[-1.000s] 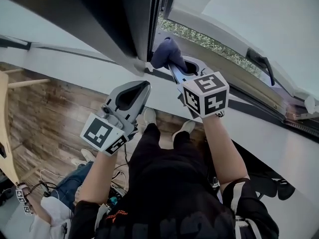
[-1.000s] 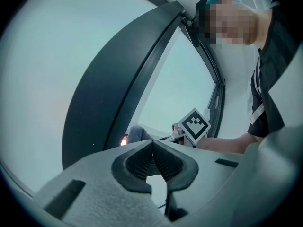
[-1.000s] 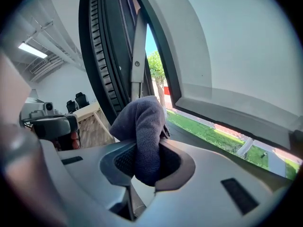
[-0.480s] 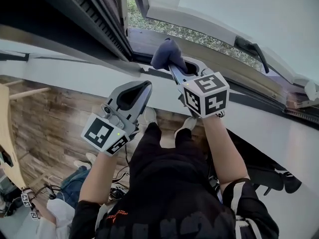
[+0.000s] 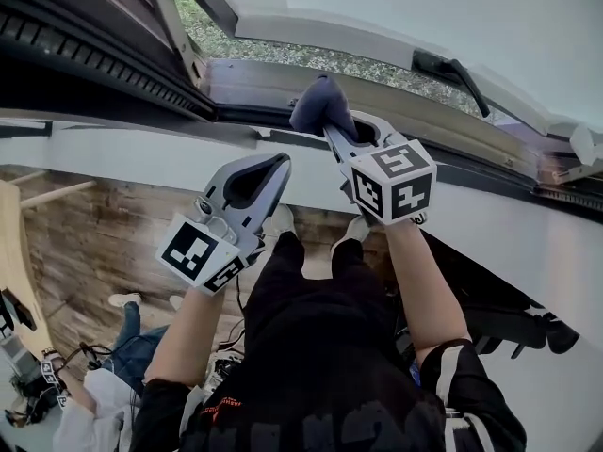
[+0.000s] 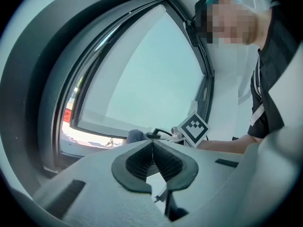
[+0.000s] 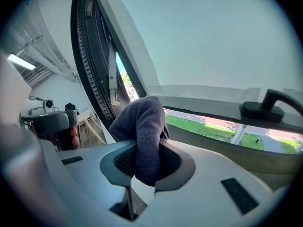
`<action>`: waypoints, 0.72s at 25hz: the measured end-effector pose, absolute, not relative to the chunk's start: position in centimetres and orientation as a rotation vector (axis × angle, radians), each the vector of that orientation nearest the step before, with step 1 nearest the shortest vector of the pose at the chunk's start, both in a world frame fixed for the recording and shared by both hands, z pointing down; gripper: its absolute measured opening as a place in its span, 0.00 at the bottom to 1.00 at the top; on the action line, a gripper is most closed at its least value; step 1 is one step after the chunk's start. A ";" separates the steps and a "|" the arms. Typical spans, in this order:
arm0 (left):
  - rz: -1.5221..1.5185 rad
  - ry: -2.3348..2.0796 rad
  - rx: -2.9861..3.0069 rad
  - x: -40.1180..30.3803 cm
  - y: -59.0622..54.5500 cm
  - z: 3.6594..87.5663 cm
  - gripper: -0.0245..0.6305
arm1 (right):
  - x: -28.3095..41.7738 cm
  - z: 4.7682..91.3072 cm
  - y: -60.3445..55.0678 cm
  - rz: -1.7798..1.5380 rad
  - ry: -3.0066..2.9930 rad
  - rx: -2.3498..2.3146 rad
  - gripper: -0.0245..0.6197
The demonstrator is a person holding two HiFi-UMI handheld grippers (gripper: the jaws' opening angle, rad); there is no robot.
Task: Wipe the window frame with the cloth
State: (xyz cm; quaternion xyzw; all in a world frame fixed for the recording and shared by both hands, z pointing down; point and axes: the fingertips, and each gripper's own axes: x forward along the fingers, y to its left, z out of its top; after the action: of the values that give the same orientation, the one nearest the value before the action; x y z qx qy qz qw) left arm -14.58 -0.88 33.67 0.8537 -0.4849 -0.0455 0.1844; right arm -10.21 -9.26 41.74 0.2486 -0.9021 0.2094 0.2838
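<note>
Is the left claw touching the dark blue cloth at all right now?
Apart. The head view shows the left claw below and left of the dark blue cloth, with a clear gap between them; only the right claw grips it.

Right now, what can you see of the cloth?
The cloth is dark blue-grey, soft and knit-like, bunched into a rounded wad. The right gripper is shut on its lower part, and the bulk sticks out past the jaw tips. It is held up at the lower rail of the open window frame; whether it presses on the rail cannot be told. Nothing else touches it.
</note>
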 end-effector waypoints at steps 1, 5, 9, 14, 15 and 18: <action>-0.124 -1.359 2.413 -14.1 -0.9 33.5 0.07 | -9.7 41.7 -9.3 0.565 -2.414 0.674 0.14; -0.104 -1.322 2.436 -12.3 -1.4 32.9 0.07 | -7.6 41.2 -9.6 0.586 -2.413 0.714 0.14; -0.090 -1.286 2.460 -10.2 -1.9 32.9 0.07 | -5.1 41.3 -10.1 0.608 -2.408 0.759 0.14; -0.074 -1.244 2.485 -7.8 -2.5 32.7 0.07 | -2.0 41.3 -10.8 0.629 -2.400 0.817 0.14; -0.072 -1.237 2.488 -7.4 -2.6 32.6 0.07 | -1.4 41.2 -10.9 0.633 -2.397 0.828 0.14; -0.063 -1.213 2.501 -5.9 -3.0 32.6 0.07 | 0.5 41.2 -11.4 0.644 -2.392 0.863 0.14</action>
State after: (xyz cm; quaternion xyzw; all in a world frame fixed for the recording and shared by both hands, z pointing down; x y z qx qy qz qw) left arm -5.90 -3.00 32.56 0.8849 -0.4292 -0.0222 0.1799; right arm 0.47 -11.38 41.17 0.3179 -0.8815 0.2372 0.2563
